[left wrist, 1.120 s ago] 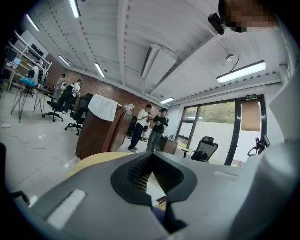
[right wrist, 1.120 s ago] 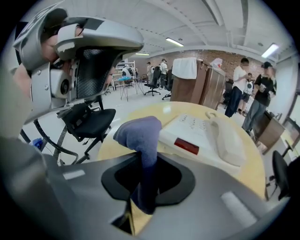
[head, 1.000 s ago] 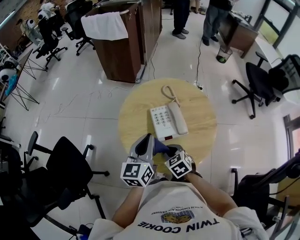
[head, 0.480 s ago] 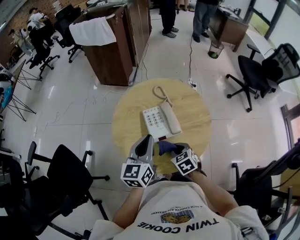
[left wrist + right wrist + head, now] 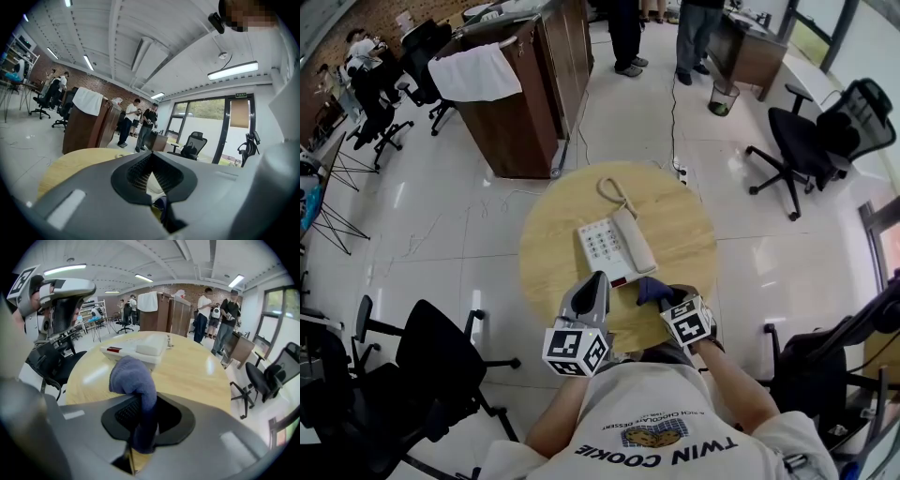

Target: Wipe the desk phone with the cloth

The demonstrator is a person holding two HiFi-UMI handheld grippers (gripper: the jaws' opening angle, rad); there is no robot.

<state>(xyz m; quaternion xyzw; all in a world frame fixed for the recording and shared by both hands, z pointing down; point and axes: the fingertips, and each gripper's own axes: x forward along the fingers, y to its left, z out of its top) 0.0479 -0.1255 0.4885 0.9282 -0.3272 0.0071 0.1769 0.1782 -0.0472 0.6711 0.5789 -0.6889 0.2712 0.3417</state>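
Round wooden table (image 5: pixel 694 234), boxy desk phone (image 5: pixel 614 246), right gripper (image 5: pixel 140 403) fingers (image 5: pixel 123 414) pinching fuzzy cloth (image 5: pixel 131 376), left gripper (image 5: pixel 151 159) fingers (image 5: pixel 136 173) closed

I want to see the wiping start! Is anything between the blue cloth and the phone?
No: only a bare strip of wooden table separates cloth and phone, seen in the head view.

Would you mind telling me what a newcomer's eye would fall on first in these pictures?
The white corded desk phone stands out at the middle of the round pale wooden table. Close by the phone's near end, the right gripper is shut on a bunched blue cloth, while the left gripper hangs beside it, shut and empty.
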